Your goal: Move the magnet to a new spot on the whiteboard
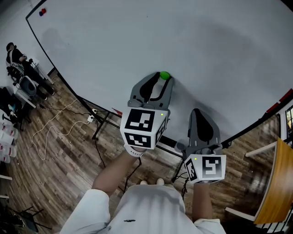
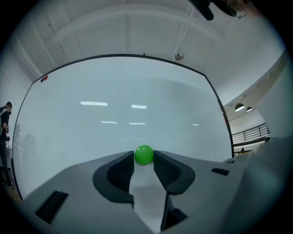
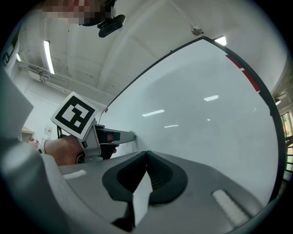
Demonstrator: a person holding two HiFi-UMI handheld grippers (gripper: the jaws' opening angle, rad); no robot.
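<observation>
A small green ball magnet (image 1: 164,75) (image 2: 144,154) sits on the whiteboard (image 1: 137,36) (image 2: 114,91) (image 3: 206,114). My left gripper (image 1: 162,78) (image 2: 144,158) points at the board with the magnet right between its fingertips; the jaws stand wide around it and do not clamp it. My right gripper (image 1: 197,112) (image 3: 146,155) hangs lower and to the right, away from the magnet. It is shut with nothing between its jaws. In the right gripper view the left gripper (image 3: 124,135) reaches to the board with a sliver of green at its tip.
A red and a blue magnet (image 1: 42,12) (image 2: 44,78) sit at the board's far corner. Red marks (image 1: 274,106) (image 3: 242,73) lie at its right edge. Below are the board's stand (image 1: 98,121), floor cables (image 1: 50,128), a wooden chair (image 1: 274,183) and a person (image 1: 13,55).
</observation>
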